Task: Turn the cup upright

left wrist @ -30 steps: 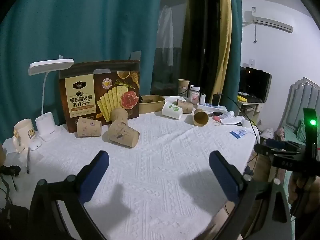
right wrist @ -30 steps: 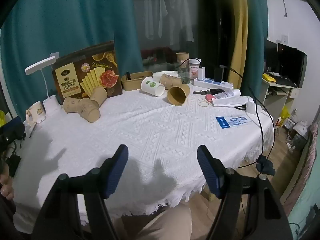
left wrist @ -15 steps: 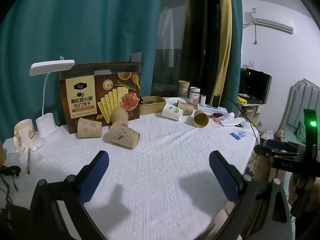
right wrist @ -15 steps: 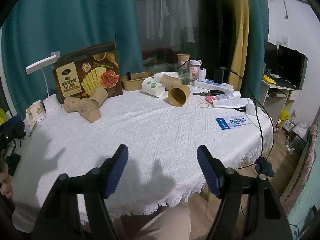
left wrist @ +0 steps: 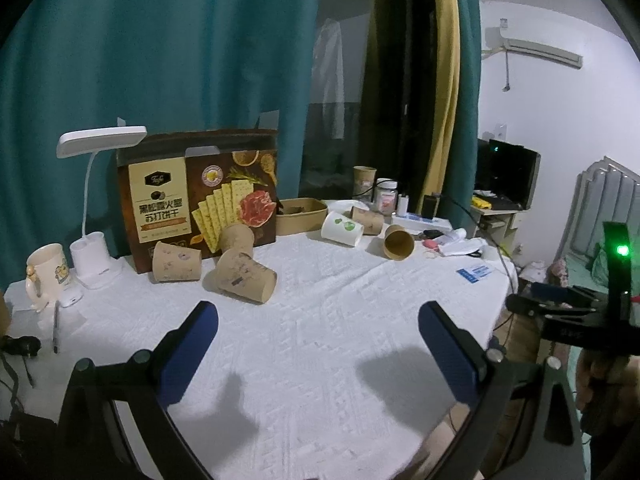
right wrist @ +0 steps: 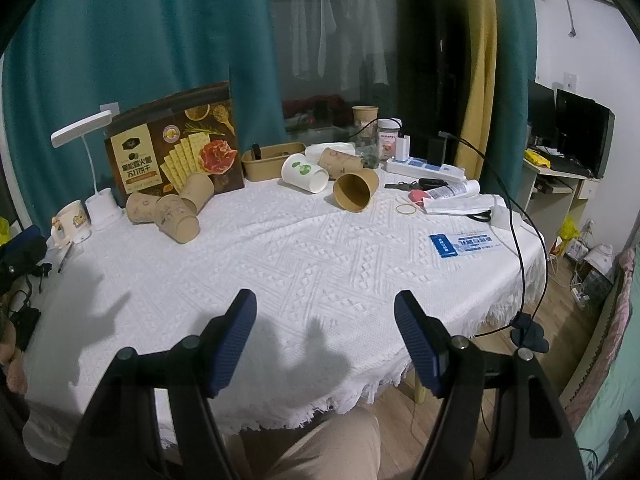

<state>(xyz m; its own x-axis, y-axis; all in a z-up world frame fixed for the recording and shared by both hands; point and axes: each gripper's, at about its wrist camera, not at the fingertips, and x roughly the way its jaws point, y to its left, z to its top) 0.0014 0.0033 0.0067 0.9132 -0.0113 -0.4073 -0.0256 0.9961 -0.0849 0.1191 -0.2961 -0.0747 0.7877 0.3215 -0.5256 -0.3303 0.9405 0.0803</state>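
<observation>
Several paper cups lie on their sides on a white tablecloth (left wrist: pixel 320 340). On the left, a brown cup (left wrist: pixel 242 276) lies in front, with two more brown cups (left wrist: pixel 176 262) behind it. On the right lie a white cup (left wrist: pixel 342 229) and a brown cup (left wrist: pixel 398 242) with its mouth toward me. The same cups show in the right wrist view: the left brown cup (right wrist: pixel 176 218), the white cup (right wrist: pixel 304 173), the right brown cup (right wrist: pixel 356 190). My left gripper (left wrist: pixel 318 320) is open and empty, short of the cups. My right gripper (right wrist: pixel 325 312) is open and empty above the table's near edge.
A cracker box (left wrist: pixel 200 196) stands behind the left cups. A white desk lamp (left wrist: pixel 94 200) and a mug (left wrist: pixel 46 270) are at far left. A brown tray (left wrist: pixel 300 216), a jar (left wrist: pixel 386 196), a power strip (right wrist: pixel 424 168) and a blue card (right wrist: pixel 464 244) lie at right.
Both cameras have shifted slightly, so the table sits a little lower in view. The cups have not moved and both grippers stay open.
</observation>
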